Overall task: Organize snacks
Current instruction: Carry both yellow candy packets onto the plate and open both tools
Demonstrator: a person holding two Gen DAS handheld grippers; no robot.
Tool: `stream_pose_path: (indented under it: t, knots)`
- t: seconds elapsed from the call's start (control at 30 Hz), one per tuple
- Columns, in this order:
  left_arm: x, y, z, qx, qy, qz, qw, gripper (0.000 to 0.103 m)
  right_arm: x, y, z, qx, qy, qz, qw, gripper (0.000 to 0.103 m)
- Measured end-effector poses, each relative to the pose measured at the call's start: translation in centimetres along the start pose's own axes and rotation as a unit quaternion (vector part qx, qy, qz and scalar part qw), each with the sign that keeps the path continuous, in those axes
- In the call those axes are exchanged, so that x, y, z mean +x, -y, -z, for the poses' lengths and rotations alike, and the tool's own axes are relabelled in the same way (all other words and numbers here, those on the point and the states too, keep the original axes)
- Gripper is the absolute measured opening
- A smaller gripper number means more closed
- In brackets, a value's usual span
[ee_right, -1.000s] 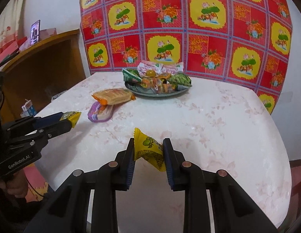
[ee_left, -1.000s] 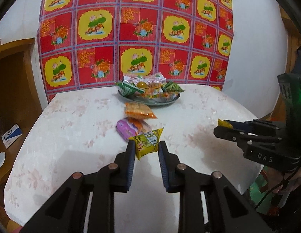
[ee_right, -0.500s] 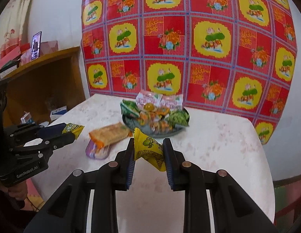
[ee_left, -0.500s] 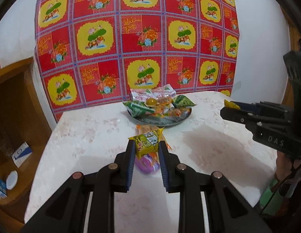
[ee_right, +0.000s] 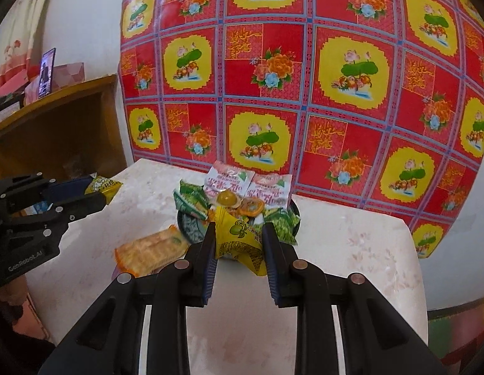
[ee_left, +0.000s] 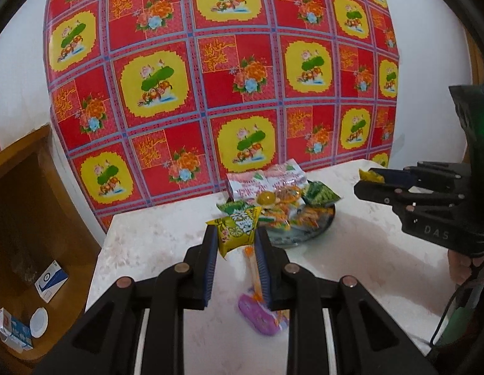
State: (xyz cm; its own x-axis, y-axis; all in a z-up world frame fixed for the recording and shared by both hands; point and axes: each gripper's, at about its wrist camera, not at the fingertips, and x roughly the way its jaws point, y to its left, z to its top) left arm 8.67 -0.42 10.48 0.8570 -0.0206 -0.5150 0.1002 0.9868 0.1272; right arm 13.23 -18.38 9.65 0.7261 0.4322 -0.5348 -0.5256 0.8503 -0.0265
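Observation:
My left gripper [ee_left: 236,238] is shut on a yellow snack packet [ee_left: 237,229] and holds it above the table, just short of the plate of snacks [ee_left: 317,228]. My right gripper [ee_right: 239,234] is shut on another yellow snack packet [ee_right: 239,240], held close in front of the same plate [ee_right: 187,222], which is piled with several wrapped snacks. An orange packet [ee_right: 151,251] lies on the table left of the plate. A purple packet [ee_left: 260,315] lies under my left gripper. Each gripper shows in the other's view, left [ee_right: 101,192] and right [ee_left: 367,181].
The white marbled table [ee_right: 351,250] stands against a red and yellow patterned cloth [ee_right: 304,78]. A wooden shelf unit [ee_left: 26,212] with small boxes is to the left. The table's right edge [ee_right: 417,268] drops off near the wall.
Both grippers have lifted and moved forward toward the plate, each still holding its yellow packet. The orange and purple packets now lie below and behind my left fingertips.

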Motion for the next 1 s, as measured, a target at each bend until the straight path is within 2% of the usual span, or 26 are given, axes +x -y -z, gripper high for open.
stream_pose_path:
  t: [0.3, 0.43, 0.57, 0.63, 0.8, 1.0]
  knots:
    - [3.3, 0.4, -2.9, 0.018, -0.015, 0.006, 0.9997, 0.025, 3.6, 2.1, -1.6, 0.019, -0.027, 0.0, 0.999, 0.028]
    - [5.8, 0.7, -4.1, 0.042, -0.023, 0.007, 0.9988, 0.025, 5.4, 2.1, -2.2, -0.001, -0.04, -0.006, 0.999, 0.028]
    - [8.1, 0.2, -5.3, 0.04, -0.031, 0.084, 0.9952, 0.025, 7.0, 2.1, -2.6, -0.021, -0.047, -0.014, 0.999, 0.029]
    - [9.4, 0.2, -5.8, 0.038, -0.043, 0.111, 0.9922, 0.025, 7.9, 2.1, -2.7, -0.026, -0.048, -0.019, 0.998, 0.029]
    - [12.4, 0.2, -5.8, 0.036, -0.083, 0.123, 0.9883, 0.025, 9.7, 2.0, -2.4, -0.03, -0.05, -0.031, 0.998, 0.029]
    - [14.4, 0.2, -4.7, 0.032, -0.104, 0.126, 0.9861, 0.025, 10.2, 1.0, -1.8, -0.058, -0.043, -0.039, 0.997, 0.029]
